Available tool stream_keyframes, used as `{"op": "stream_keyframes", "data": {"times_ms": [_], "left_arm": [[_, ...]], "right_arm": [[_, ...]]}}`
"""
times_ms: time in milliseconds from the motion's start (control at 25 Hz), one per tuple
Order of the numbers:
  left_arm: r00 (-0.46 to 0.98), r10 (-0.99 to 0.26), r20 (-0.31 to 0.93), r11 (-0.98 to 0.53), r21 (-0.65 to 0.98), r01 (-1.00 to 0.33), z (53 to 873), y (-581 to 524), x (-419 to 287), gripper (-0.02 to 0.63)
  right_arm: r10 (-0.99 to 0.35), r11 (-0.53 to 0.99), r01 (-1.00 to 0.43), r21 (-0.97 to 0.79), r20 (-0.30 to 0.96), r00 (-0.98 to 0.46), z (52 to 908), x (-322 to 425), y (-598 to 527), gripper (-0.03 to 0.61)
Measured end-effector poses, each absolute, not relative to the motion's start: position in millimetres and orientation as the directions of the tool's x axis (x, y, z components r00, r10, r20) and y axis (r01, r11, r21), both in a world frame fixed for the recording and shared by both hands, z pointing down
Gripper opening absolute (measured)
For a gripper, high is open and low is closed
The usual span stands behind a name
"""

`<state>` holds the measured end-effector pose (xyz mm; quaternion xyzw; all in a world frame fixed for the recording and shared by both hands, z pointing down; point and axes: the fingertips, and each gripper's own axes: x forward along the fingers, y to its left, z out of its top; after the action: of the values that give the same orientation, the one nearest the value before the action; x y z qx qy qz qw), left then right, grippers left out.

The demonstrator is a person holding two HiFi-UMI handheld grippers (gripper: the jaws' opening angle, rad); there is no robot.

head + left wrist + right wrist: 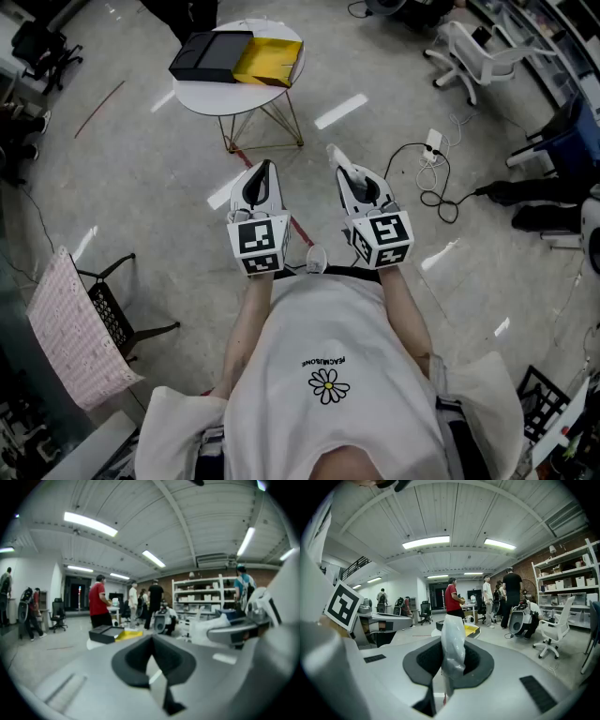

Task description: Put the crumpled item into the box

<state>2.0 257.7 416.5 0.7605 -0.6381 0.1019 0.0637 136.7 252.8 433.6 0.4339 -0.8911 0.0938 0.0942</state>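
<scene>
Right gripper view: we've got our right gripper (451, 645) clamped on the crumpled wad (453, 630). Our left gripper (152, 641) is closed, empty; box (192, 66) sits well ahead.

Ceiling strips (425, 542) bright; foreground seemingly blurred.

Your white shirt (328, 337) carries one short line of small black capitals just above a printed daisy (328, 385). It lies upside down in the head view and is too small to read for certain. The left cube (258, 246) on your left gripper (264, 169) and the right cube (382, 240) on your right gripper (336, 153) each bear black-and-white square markers without letters or numbers, and one such marker (343, 605) shows at the left in the right gripper view.
</scene>
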Motion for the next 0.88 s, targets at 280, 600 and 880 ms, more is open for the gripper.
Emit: {"op": "stream_keyframes", "data": {"times_ms": [280,600,880], "left_arm": [[0.164,-0.958,0.235,-0.177,-0.036,-0.984,417.3,257.9,3.1,-0.002],[0.163,-0.958,0.238,-0.177,-0.039,-0.983,420.0,259.4,5.6,-0.002],[0.141,-0.96,0.244,-0.155,-0.037,-0.987,420.2,265.6,2.0,-0.002]], "right_arm": [[-0.755,0.607,-0.79,-0.086,0.248,-0.607,434.7,137.0,253.5,0.041],[-0.756,0.605,-0.79,-0.098,0.238,-0.609,434.9,139.6,253.1,0.041],[-0.756,0.594,-0.796,-0.115,0.258,-0.601,441.7,144.6,256.4,0.041]]}}
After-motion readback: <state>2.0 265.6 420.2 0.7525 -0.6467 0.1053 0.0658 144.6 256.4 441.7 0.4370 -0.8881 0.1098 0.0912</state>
